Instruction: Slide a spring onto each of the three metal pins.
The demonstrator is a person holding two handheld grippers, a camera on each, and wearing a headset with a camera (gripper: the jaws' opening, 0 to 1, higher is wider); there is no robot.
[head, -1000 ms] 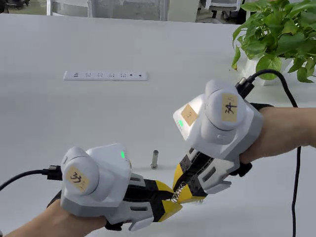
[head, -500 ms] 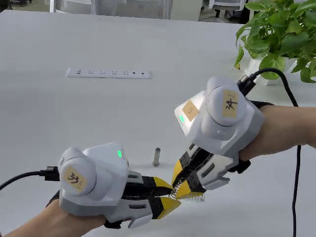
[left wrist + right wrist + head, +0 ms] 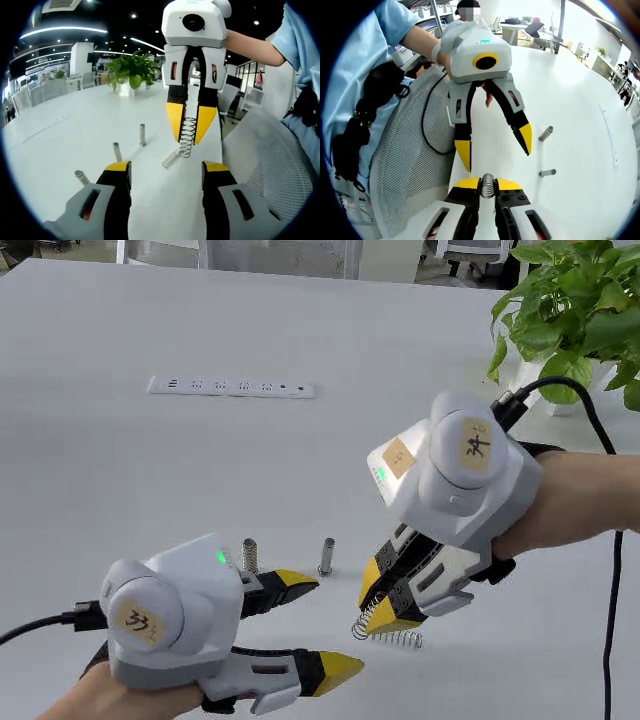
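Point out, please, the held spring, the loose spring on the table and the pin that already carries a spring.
held spring [image 3: 188, 136]: left gripper view, middle coils.
loose spring [image 3: 170, 159]: left gripper view, middle coils.
pin with spring [image 3: 249, 555]: head view, coiled shaft.

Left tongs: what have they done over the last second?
The left tongs released the spring, opened wide and drew back to the left. The right tongs stay shut on that spring. The bare pin stands on the table as before.
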